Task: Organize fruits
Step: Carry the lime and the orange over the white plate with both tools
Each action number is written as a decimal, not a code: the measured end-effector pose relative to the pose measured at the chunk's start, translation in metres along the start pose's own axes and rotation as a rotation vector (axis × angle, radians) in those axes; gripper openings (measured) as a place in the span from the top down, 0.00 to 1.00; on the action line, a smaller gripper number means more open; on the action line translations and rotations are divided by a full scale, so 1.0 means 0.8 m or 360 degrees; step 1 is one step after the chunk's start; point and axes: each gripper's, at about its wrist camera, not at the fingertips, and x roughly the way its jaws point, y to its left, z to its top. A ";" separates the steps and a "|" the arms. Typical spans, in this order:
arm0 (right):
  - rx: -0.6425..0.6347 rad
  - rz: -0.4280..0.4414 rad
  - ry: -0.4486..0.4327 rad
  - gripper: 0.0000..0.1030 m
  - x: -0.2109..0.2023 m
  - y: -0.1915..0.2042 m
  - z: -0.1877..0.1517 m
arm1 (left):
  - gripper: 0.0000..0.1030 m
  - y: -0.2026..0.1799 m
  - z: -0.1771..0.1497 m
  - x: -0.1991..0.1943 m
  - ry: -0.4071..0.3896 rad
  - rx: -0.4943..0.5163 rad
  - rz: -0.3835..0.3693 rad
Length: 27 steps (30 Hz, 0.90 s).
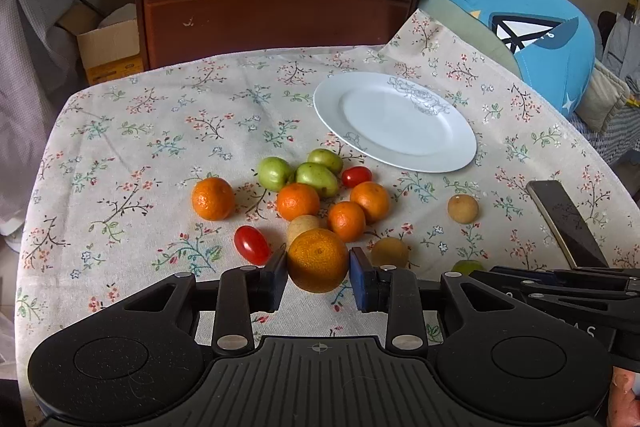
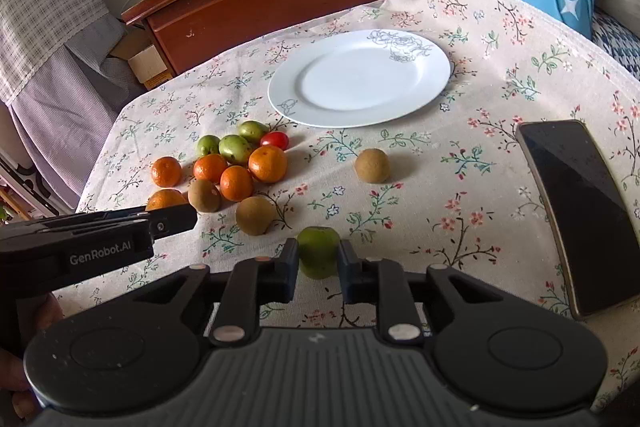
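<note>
Right gripper (image 2: 318,259) pads flank a green fruit (image 2: 318,253) below the white plate (image 2: 280,91)

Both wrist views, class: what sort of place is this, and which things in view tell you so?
Probably a lived-in home room, perhaps a bedroom: a table under a floral tablecloth, a dark wooden cabinet topped with boxes, and a blue cushion on what looks like bedding.

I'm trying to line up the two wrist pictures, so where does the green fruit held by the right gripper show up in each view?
Left wrist view: only its top peeks out at the lower right, just behind the right gripper's dark body.
Right wrist view: bottom centre, between the right gripper's fingers, the green fruit.
Shared landmark: the white plate at the far side of the cloth in both.
</note>
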 end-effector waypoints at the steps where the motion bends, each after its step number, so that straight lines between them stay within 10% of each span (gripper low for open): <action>1: -0.0004 0.0012 -0.0002 0.82 0.000 0.001 0.002 | 0.71 0.000 0.002 0.000 0.0000 -0.0006 -0.0010; 27: -0.0077 0.0018 0.0078 0.72 0.035 0.011 0.015 | 0.71 0.004 0.014 0.008 0.0010 -0.0043 0.0014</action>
